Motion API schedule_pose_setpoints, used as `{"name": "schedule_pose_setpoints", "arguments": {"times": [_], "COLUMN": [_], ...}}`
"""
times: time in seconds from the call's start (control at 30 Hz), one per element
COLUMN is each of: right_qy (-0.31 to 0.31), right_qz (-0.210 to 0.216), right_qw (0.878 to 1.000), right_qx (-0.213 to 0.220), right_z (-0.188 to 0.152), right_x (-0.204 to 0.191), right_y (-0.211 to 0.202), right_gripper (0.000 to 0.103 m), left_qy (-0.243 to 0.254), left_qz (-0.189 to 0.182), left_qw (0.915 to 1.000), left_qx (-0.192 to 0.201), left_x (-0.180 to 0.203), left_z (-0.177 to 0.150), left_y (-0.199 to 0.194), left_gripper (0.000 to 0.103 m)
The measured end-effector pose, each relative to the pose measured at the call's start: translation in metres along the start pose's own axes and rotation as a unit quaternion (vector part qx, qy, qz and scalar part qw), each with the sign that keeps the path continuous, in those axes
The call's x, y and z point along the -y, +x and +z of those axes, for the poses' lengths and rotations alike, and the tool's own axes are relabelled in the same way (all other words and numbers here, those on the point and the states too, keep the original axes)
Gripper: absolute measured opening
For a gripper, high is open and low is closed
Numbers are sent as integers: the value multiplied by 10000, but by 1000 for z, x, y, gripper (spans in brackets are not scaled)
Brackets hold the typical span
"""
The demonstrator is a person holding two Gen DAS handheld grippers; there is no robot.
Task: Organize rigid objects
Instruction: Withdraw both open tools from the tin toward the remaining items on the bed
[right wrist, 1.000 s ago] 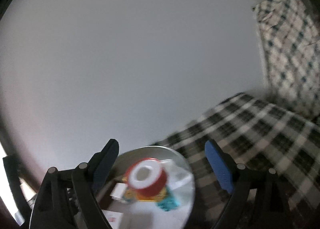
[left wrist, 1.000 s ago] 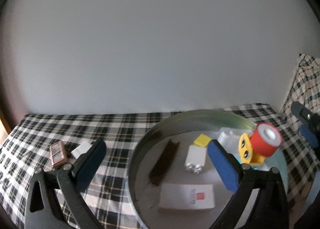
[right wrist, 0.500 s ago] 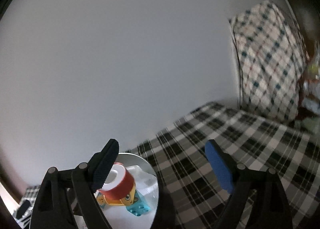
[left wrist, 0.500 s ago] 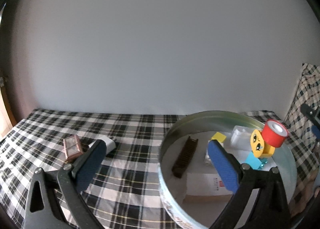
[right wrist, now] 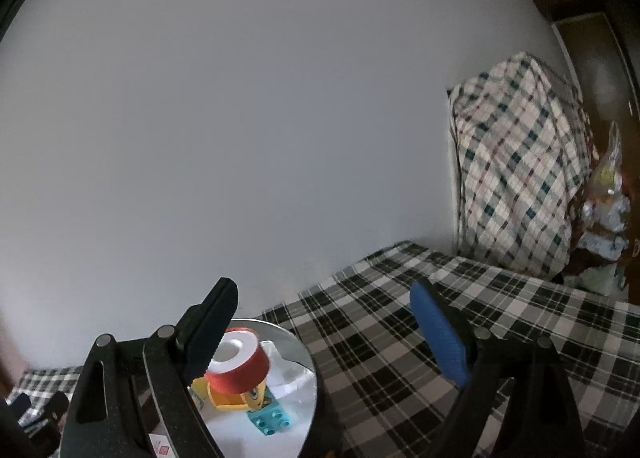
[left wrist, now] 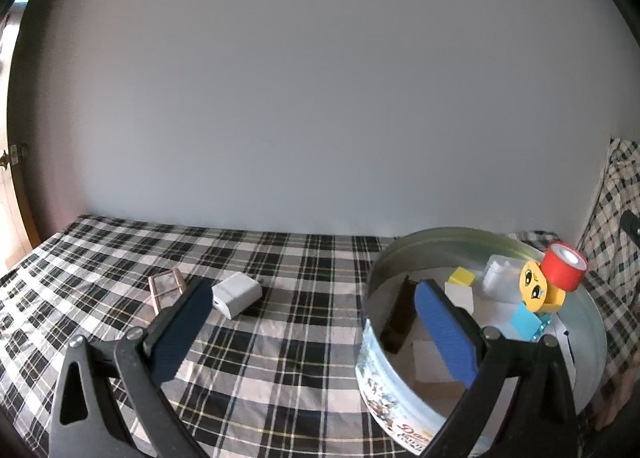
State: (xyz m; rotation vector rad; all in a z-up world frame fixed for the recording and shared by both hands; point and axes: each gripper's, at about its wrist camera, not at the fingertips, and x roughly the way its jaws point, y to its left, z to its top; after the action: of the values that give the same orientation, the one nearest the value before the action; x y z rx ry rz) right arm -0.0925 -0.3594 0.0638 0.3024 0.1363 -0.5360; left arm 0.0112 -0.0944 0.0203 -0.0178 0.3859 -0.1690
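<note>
On the checked bedspread [left wrist: 280, 338], left of the round tin [left wrist: 384, 370], lies a white charger cube [left wrist: 237, 294]: light, stiff, smooth; best pinched across flat sides. Left gripper [left wrist: 308, 334] and right gripper [right wrist: 324, 334] both gape, empty.

A home bedroom; plaid bedsheet [left wrist: 280, 338]; matching pillow [right wrist: 516, 170] against wall.

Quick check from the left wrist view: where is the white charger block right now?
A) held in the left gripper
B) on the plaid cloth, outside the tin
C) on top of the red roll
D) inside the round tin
B: the white charger block lies on the plaid cloth, left of the round tin, beyond the open left gripper, which touches nothing.
</note>
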Motion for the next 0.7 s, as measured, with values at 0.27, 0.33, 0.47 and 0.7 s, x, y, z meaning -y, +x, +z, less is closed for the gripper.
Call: {"name": "schedule_pose_setpoints", "arguments": {"times": [0.27, 0.33, 0.47, 0.7], "right_qy": [-522, -604, -732, -832], "right_qz": [-33, -59, -69, -87], "right_qw": [9979, 9969, 9958, 9947], "right_qx": [385, 497, 546, 597], "right_z": [-15, -19, -25, -30], "right_x": [-26, -31, -39, -49], "right_y": [-25, -33, -41, -53], "right_gripper": [90, 90, 91, 91], "left_qy": [98, 106, 186, 227], "left_qz": [21, 14, 16, -52], "left_qw": [9996, 9996, 9994, 9994], "left_qx": [267, 272, 299, 268], "left_x": [-12, -15, -18, -25], "left_z": [-4, -5, -7, -10], "left_y": [-9, -11, -13, -16], "left_gripper": [103, 103, 103, 103]}}
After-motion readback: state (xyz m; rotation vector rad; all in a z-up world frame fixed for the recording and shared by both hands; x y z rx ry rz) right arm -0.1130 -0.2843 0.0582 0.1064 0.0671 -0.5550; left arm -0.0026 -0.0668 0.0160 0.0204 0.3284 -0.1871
